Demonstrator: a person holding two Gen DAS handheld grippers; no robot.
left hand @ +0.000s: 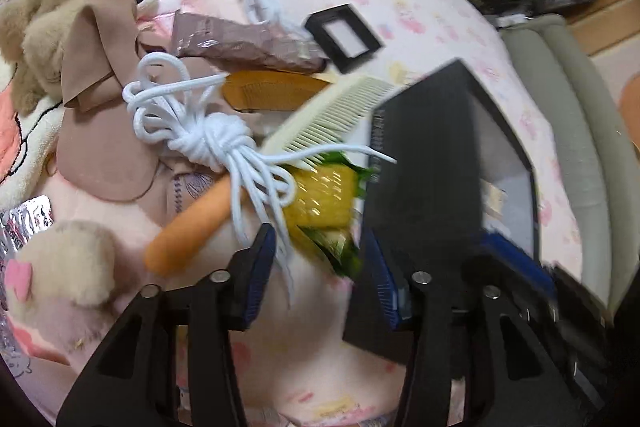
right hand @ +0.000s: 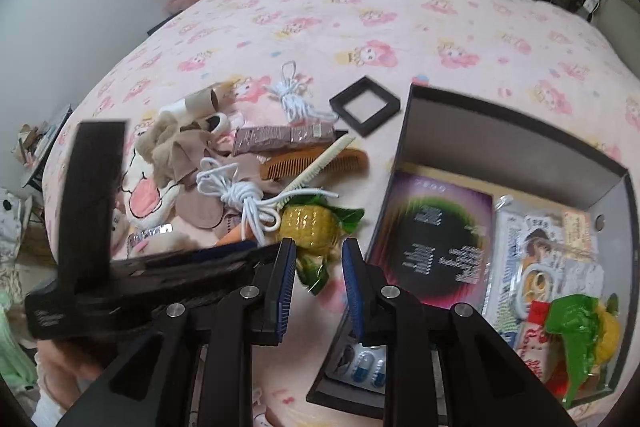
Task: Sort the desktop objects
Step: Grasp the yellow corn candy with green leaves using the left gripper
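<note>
On a pink printed bedsheet (right hand: 360, 19) lies a heap of small objects. A yellow toy corn (left hand: 320, 195) with green leaves sits just beyond my left gripper (left hand: 316, 247), which is open with its pads either side of the corn's near end and not touching it. An orange toy carrot (left hand: 192, 227) and a knotted white cord (left hand: 212, 139) lie to its left. My right gripper (right hand: 319, 251) hovers over the same corn (right hand: 308, 223), jaws narrowly apart and nothing held. A black open box (right hand: 516, 131) stands to the right.
The box holds a dark booklet (right hand: 440, 247), packets, blister pills (right hand: 368, 367) and another corn toy (right hand: 588, 327). Behind the heap lie a cream comb (left hand: 328, 115), a wooden comb (left hand: 272, 91), a brown tube (right hand: 280, 139), a black square frame (right hand: 364, 111) and a plush toy (left hand: 48, 19).
</note>
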